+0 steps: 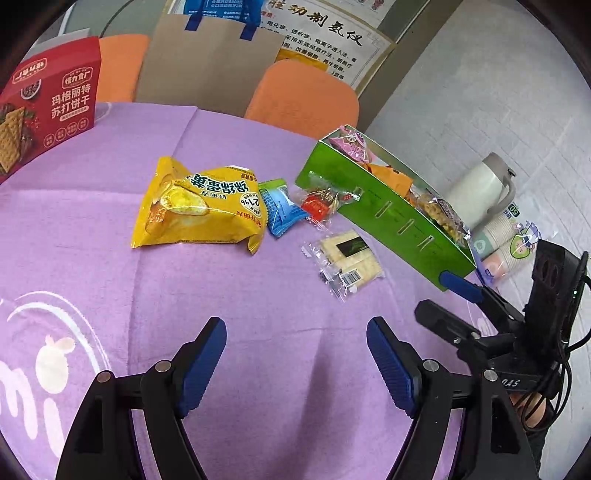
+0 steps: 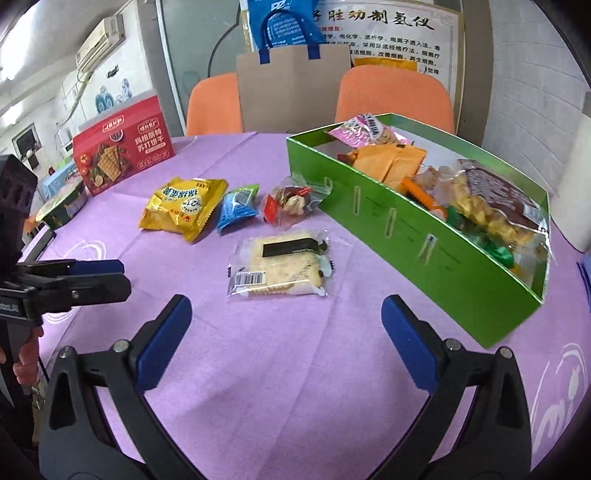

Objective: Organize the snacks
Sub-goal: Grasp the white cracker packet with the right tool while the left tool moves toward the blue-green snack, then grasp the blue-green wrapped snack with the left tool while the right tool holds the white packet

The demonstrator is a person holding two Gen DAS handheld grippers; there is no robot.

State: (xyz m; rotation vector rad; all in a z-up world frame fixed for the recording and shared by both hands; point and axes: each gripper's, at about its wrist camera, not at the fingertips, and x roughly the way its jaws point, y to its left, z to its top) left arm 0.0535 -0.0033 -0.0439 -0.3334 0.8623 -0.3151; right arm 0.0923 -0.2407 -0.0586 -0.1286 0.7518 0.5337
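I see the green box (image 2: pixel 406 236) holding a pink packet (image 2: pixel 364 131), orange packets (image 2: pixel 388 158) and a popcorn bag (image 2: pixel 491 206); my left gripper (image 1: pixel 295 354) and right gripper (image 2: pixel 286 332) are both spread, empty.

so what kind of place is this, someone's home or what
Probably an office or clinic meeting room, not a home: a printed Chinese poster on the wall, orange chairs at a cloth-covered table, and a wall air conditioner.

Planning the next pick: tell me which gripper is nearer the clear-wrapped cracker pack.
Right. The right gripper sits open directly before the cracker pack; the left gripper, also open, hangs farther back and to the pack's left.
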